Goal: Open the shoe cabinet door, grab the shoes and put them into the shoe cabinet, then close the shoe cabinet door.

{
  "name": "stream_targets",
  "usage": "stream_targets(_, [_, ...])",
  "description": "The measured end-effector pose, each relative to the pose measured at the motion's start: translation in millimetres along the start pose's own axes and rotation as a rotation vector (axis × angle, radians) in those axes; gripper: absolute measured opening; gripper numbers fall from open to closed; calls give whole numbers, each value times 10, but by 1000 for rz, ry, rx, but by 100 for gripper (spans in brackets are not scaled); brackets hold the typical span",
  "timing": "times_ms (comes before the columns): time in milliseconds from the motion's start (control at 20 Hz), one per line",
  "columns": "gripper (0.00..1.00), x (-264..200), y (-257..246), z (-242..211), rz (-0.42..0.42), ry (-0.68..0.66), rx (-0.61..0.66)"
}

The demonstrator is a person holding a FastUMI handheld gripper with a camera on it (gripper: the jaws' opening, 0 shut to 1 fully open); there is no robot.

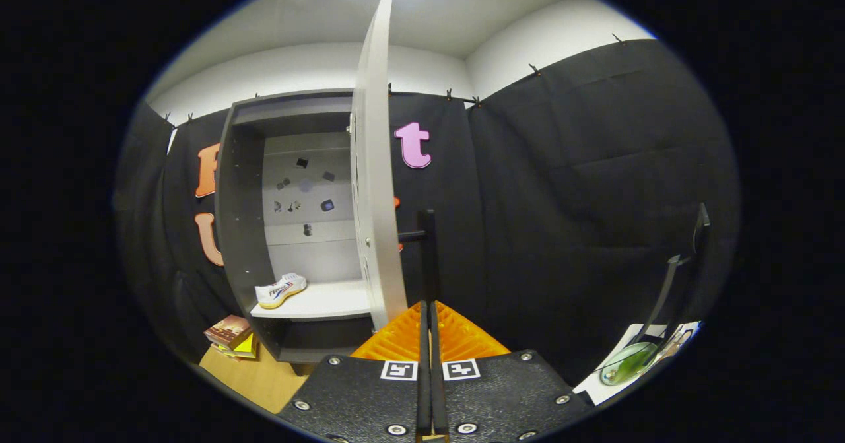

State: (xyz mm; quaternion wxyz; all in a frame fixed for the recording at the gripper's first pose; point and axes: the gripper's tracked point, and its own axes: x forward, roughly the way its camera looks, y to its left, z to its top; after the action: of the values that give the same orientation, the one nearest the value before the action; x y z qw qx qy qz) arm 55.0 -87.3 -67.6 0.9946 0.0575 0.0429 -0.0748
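Inside the cabinet (245, 185) at ten o'clock, one shoe (281, 290) sits on the shelf (323, 303); door (376, 185) stands open; gripper (429, 311) clenched, empty

I see the shoe (280, 290) lying on the shelf (323, 304) inside the cabinet (245, 218), its door (376, 179) standing open just left of my gripper (429, 258), whose fingers are pressed together.

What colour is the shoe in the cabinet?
White with red and blue marks, in the gripper view: shoe.
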Motion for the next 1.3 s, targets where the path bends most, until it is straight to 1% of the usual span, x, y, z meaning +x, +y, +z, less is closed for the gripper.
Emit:
stream_targets(150, [0, -96, -74, -17, -15, -6, 3])
stream_targets(300, [0, -187, 81, -87, -4, -6, -20])
stream_targets(500, [0, -351, 370, -234, 60, 13, -52])
stream_targets(700, [0, -367, 680, -475, 124, 61, -48])
stream_targets(800, [0, -362, 875, -655, 166, 92, -59])
stream_targets(1050, [0, -354, 1231, -1217, 237, 216, -112])
stream_targets(1300, [0, -246, 1351, -1744, 256, 320, -164])
